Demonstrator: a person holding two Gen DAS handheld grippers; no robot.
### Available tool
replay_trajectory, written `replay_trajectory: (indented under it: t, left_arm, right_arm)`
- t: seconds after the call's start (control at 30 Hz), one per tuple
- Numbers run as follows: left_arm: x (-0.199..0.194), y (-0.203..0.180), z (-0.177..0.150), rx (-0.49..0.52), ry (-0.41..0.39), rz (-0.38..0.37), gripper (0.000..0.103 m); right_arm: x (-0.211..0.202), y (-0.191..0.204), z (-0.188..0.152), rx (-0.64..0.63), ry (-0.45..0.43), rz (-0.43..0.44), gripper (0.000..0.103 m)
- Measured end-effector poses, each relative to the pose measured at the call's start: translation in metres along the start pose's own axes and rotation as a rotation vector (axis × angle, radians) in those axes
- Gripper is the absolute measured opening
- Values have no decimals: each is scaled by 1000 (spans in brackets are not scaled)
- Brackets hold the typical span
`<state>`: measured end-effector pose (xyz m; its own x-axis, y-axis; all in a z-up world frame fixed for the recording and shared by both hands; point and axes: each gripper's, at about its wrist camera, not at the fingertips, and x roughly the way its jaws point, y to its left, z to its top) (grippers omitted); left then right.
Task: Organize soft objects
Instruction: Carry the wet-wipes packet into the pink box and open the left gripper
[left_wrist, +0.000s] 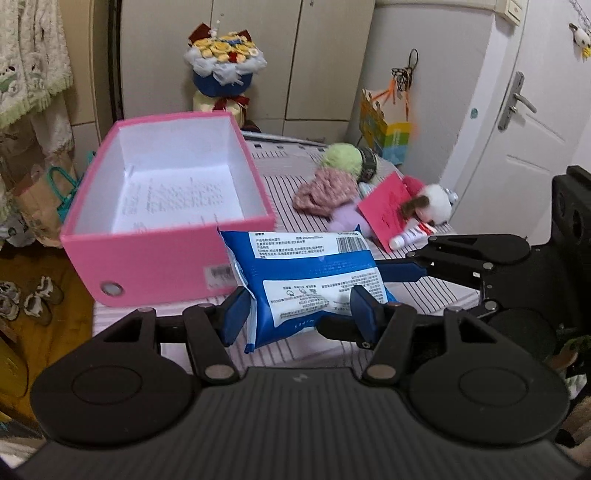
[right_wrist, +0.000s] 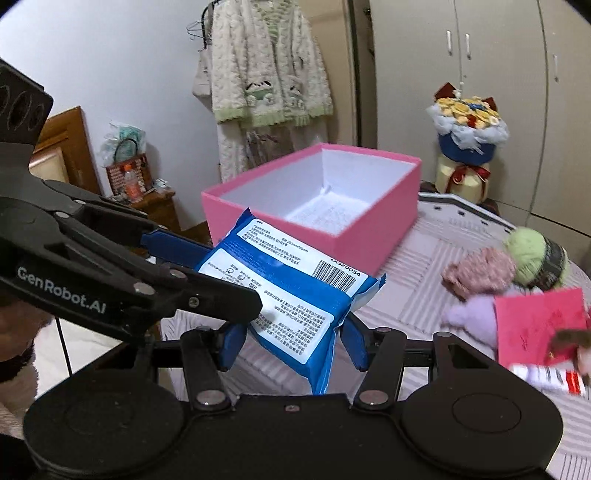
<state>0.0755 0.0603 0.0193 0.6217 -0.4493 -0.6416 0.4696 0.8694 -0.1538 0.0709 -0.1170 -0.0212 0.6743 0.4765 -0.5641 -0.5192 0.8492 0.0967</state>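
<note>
A blue and white wipes pack hangs in the air above the striped bed, just in front of the open pink box. My left gripper is shut on the pack's near end, a blue pad on each side. My right gripper is shut on the same pack from the other side. The box is white inside, with only a printed sheet on its bottom.
Behind the pack on the bed lie a green plush ball, a pink knitted piece, a purple fuzzy item, a red card, a white plush and a tube. A flower bouquet stands by the wardrobe.
</note>
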Motion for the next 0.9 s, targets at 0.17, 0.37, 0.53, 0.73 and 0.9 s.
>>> replay_trajectory:
  t: [0.17,0.37,0.53,0.73,0.9]
  left_arm:
    - [-2,23,32,-22,-29,12,58]
    - [18,56,81,-30,-69,38,58]
    - [57,93,112,-60,-61,51,58]
    - [117,139,132,-151,8,63,58]
    - [153,164,152,-195,51,69,58]
  right_arm:
    - [15,-5,37,-40,-17,10,61]
    - [44,-18,87,-122,-42,-21,61]
    - [85,-42,121,-147,-25,-8,61]
    - [144,-60,134,-179,28,-20,60]
    - [184,-78,152,-184,98,-42,59]
